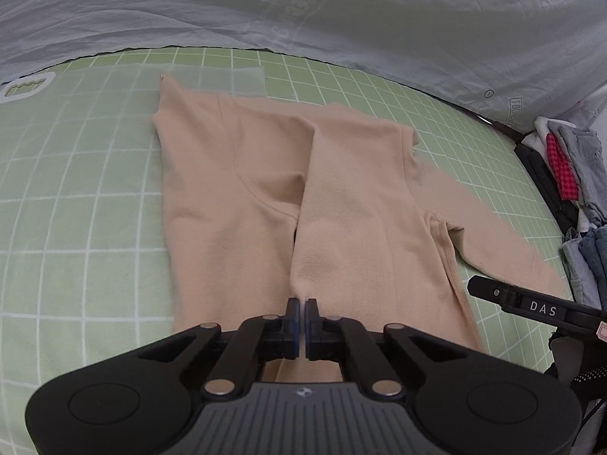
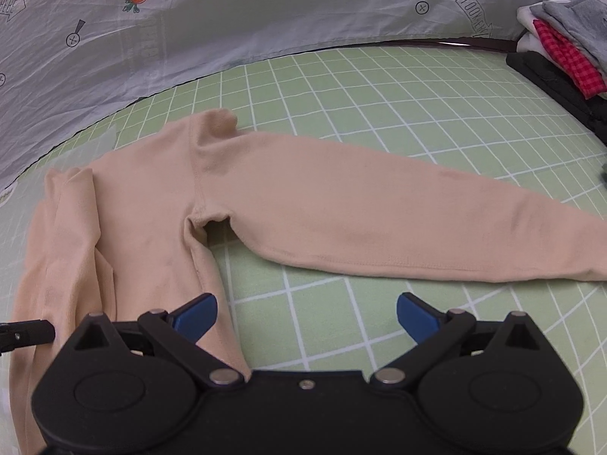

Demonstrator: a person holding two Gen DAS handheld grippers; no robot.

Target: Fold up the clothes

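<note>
A beige long-sleeved top (image 1: 235, 174) lies flat on the green grid mat (image 1: 76, 189). One sleeve is folded over its body. The other sleeve (image 2: 398, 223) stretches out to the right across the mat. My left gripper (image 1: 302, 303) is shut, and a ridge of the folded sleeve's fabric runs into its tips. My right gripper (image 2: 307, 314) stands open low over the mat, just right of the top's side edge, with nothing between its blue pads (image 2: 197, 314). One of its fingers (image 1: 493, 292) shows at the right of the left wrist view.
A stack of folded clothes (image 2: 561, 49) in grey, red check and black sits at the mat's right edge, with denim (image 1: 592, 258) below it. A pale printed sheet (image 1: 303, 7) rises behind the mat. Bare mat (image 2: 417, 113) lies beyond the outstretched sleeve.
</note>
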